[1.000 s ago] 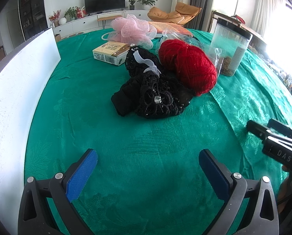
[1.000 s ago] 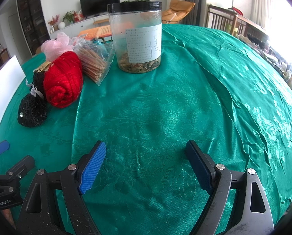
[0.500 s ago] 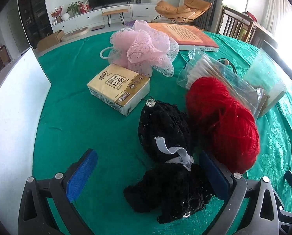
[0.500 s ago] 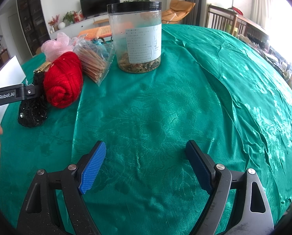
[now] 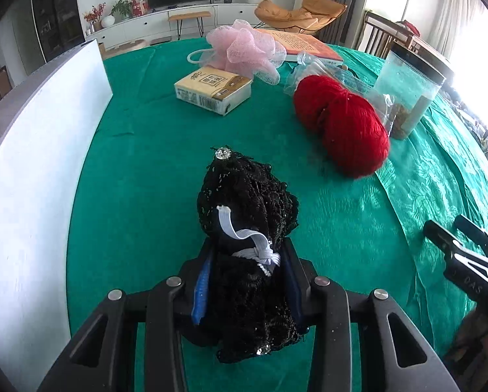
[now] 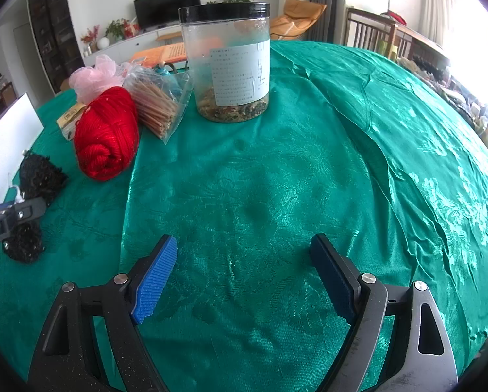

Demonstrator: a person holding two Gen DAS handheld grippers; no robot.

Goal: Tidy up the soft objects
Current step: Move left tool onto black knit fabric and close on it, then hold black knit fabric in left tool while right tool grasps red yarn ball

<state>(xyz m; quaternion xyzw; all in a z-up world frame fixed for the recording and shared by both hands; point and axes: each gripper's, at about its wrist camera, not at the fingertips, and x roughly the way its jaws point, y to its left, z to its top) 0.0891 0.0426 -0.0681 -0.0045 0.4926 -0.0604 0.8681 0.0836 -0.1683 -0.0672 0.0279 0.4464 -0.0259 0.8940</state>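
Green damask cloth over the whole surface (image 6: 276, 179), soft things gathered at its far left side, a white board (image 5: 31, 163) upright along the left edge. Step in hand, as judged: carrying off the black lace bundle (image 5: 244, 228), first of the soft objects to be sorted. Best done by lifting slowly and straight, keeping the dangling lower folds clear of the cloth, steering wide of the red yarn ball (image 5: 342, 124) just to the right and the tissue pack (image 5: 214, 89) beyond, with the pink mesh pouf (image 5: 244, 49) farther back. Worth minding: a soft, slack load, likely to sag or slip if swung fast. Left tongs (image 5: 244, 281) pitched steeply downward, clamped on the bundle's middle at the white elastic band (image 5: 247, 245), blue pads sunk into the lace; whether the bundle's bottom is off the cloth yet is hard to tell from the right wrist view. Right tongs (image 6: 244, 277) angled down over bare cloth, spread wide apart, nothing between them, well clear of the plastic jar (image 6: 227, 65).
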